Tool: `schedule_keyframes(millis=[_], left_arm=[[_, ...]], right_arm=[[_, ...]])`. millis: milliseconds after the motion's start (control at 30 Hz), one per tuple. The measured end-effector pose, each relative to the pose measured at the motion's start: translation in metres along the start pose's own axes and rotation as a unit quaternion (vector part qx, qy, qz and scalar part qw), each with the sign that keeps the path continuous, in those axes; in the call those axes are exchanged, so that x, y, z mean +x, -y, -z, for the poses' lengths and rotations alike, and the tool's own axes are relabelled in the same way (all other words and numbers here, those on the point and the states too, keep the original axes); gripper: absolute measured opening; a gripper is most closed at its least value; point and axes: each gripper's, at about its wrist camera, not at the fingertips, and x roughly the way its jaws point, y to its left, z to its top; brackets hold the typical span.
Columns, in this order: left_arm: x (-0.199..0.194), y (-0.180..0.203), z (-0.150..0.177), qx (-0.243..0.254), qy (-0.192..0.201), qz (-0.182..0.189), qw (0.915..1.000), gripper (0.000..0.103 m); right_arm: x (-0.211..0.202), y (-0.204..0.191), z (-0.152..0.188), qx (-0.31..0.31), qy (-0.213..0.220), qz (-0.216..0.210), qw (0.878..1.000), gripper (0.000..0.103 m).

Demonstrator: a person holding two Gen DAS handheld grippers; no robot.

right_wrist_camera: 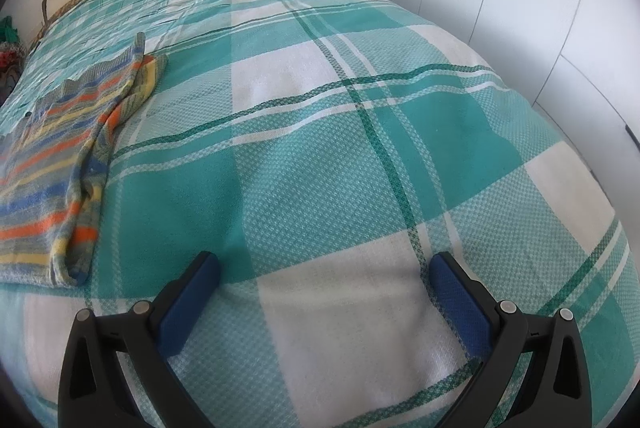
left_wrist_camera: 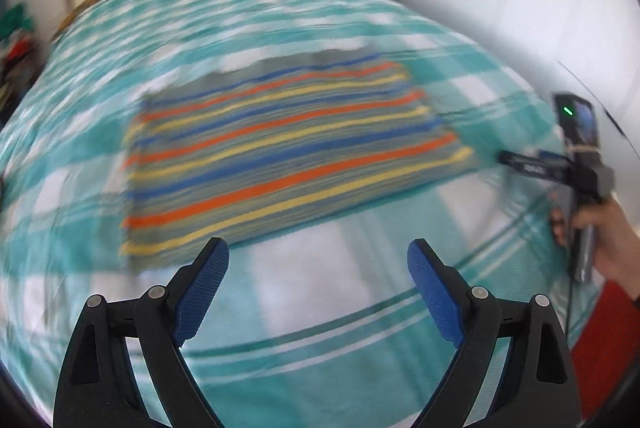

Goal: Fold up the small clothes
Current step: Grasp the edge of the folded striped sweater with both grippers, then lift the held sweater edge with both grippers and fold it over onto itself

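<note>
Left hand-held gripper (left_wrist_camera: 318, 260): fingers spread wide, nothing between them, above the bed (left_wrist_camera: 320, 308) just short of the near edge of the striped garment (left_wrist_camera: 288, 155). Left view is motion-blurred, so fine detail is lost.

Striped garment (orange, yellow, blue on grey-green) lies flat on the teal-and-white plaid bedspread (right_wrist_camera: 320, 147), roughly rectangular, one layer folded over along its right side as seen in the right view (right_wrist_camera: 60, 163).

Right hand-held gripper (right_wrist_camera: 324, 268): fingers also spread wide, holding nothing, low over bare bedspread, garment well off to its left. In the left view it shows at the far right (left_wrist_camera: 532, 163), held in the person's hand (left_wrist_camera: 608, 240), tips just beside the garment's right edge; contact can't be told.
</note>
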Motion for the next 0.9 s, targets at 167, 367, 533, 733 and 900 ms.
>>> schedule_keyframes(millis=[167,367,533,733,900], left_arm=[[0.072,0.112,-0.04,0.178,-0.006,0.061,0.9821,0.085],[0.138,0.126,-0.061,0.153,-0.017,0.032,0.9876,0.045],[0.129,0.117,-0.063,0.131,0.006,0.037,0.9907,0.011],[0.101,0.1,-0.064,0.092,0.041,0.063,0.9929,0.01],[0.033,0.022,-0.062,-0.038,0.093,0.074,0.9921,0.01]], right_arm=[[-0.019,0.044,-0.037,0.073,-0.013,-0.202,0.977,0.102],[0.011,0.014,-0.118,0.019,-0.108,-0.348,0.931,0.081],[0.074,-0.052,-0.159,-0.014,-0.154,-0.356,0.922,0.077],[0.131,-0.1,-0.178,0.083,-0.171,-0.365,0.912,0.008],[0.071,-0.15,-0.201,0.009,-0.105,-0.343,0.934,0.011]])
